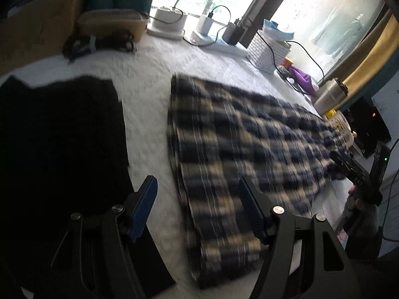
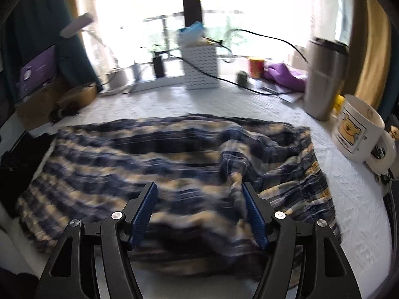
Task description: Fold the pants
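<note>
The blue, black and cream plaid pants (image 1: 239,134) lie stretched out on the white textured tabletop (image 1: 149,99). In the right wrist view the pants (image 2: 149,164) fill the middle, with the gathered waistband at the right. My left gripper (image 1: 198,196) is open and empty, above the near leg end of the pants. My right gripper (image 2: 199,199) is open and empty, just above the cloth near a bunched fold (image 2: 237,164). The right gripper also shows in the left wrist view (image 1: 349,167) at the far right edge of the pants.
A black garment (image 1: 59,134) lies left of the pants. Along the window stand a white perforated box (image 2: 200,67), chargers and cables (image 1: 224,32), a steel tumbler (image 2: 321,79), a white mug (image 2: 356,127), a purple cloth (image 2: 284,74) and a tan case (image 1: 112,23).
</note>
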The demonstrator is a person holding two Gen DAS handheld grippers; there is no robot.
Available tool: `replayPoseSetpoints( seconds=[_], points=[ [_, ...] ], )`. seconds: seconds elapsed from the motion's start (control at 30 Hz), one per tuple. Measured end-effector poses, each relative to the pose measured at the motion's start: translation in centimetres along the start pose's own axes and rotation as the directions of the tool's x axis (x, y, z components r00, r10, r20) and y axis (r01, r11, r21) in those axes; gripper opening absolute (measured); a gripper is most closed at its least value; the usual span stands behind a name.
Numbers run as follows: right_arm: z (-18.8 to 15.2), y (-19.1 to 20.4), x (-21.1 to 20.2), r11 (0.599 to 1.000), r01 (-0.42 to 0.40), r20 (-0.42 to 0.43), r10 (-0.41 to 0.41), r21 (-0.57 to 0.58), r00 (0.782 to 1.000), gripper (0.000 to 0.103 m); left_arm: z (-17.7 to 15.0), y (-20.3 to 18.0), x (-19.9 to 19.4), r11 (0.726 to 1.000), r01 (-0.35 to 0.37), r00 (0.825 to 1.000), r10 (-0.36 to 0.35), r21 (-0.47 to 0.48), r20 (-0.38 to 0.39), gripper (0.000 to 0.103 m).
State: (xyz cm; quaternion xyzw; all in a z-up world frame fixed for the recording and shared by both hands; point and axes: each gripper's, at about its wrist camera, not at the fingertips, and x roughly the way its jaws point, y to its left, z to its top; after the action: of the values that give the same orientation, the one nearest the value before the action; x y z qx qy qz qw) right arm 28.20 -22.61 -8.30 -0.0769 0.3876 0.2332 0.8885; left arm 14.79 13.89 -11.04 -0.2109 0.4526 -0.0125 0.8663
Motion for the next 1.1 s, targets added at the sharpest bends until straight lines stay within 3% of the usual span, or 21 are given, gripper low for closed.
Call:
replayPoseSetpoints(
  seconds=[0.17,0.33,0.47,0.53,0.6,0.7,0.8,0.87,1.1],
  points=[
    [-1.0,3.9,-1.4,0.997,-0.017,0.013,0.018,-0.071,1.0,0.07,-2.8,-0.7,-0.5,1.0,0.024,1.0,-0.024,0.017,-0.009,0.067],
    [-2.2,5.3,-1.2,0.988,0.087,-0.012,-0.089,-0.13,0.996,0.07,-4.9,-1.0,-0.6,0.998,0.02,0.999,-0.019,0.054,-0.026,0.067],
    [-2.4,6.2,-3.1,0.992,0.002,0.021,0.0,-0.123,1.0,0.07,-5.9,-1.5,-1.0,0.995,0.053,0.998,-0.051,0.086,-0.021,0.055],
    [-2.5,8.2,-3.9,0.985,-0.084,0.028,0.089,-0.152,0.996,0.07,-6.3,-1.6,-1.2,0.993,0.057,0.998,-0.056,0.1,-0.017,0.05],
    [-3.0,10.8,-3.9,0.963,-0.194,0.002,0.198,-0.188,0.98,0.069,-6.6,-1.6,-1.2,0.993,0.057,0.998,-0.056,0.104,-0.013,0.031],
    [-4.2,15.0,-3.2,0.916,-0.294,-0.051,0.291,-0.273,0.955,0.048,-7.1,-1.6,-1.4,0.993,0.046,0.999,-0.047,0.112,0.008,0.011],
    [-5.3,17.6,-1.5,0.889,-0.339,-0.122,0.316,-0.308,0.941,0.031,-7.6,-1.6,-2.0,0.991,0.049,0.998,-0.054,0.123,0.031,0.004],
    [-6.1,18.7,-0.9,0.875,-0.355,-0.162,0.318,-0.329,0.934,0.012,-7.9,-1.5,-2.5,0.991,0.05,0.998,-0.055,0.125,0.038,0.003],
    [-7.4,18.6,-0.7,0.867,-0.391,-0.219,0.335,-0.308,0.916,0.012,-9.1,-0.1,-2.1,0.995,0.025,1.0,-0.024,0.092,-0.017,0.002]
  ],
)
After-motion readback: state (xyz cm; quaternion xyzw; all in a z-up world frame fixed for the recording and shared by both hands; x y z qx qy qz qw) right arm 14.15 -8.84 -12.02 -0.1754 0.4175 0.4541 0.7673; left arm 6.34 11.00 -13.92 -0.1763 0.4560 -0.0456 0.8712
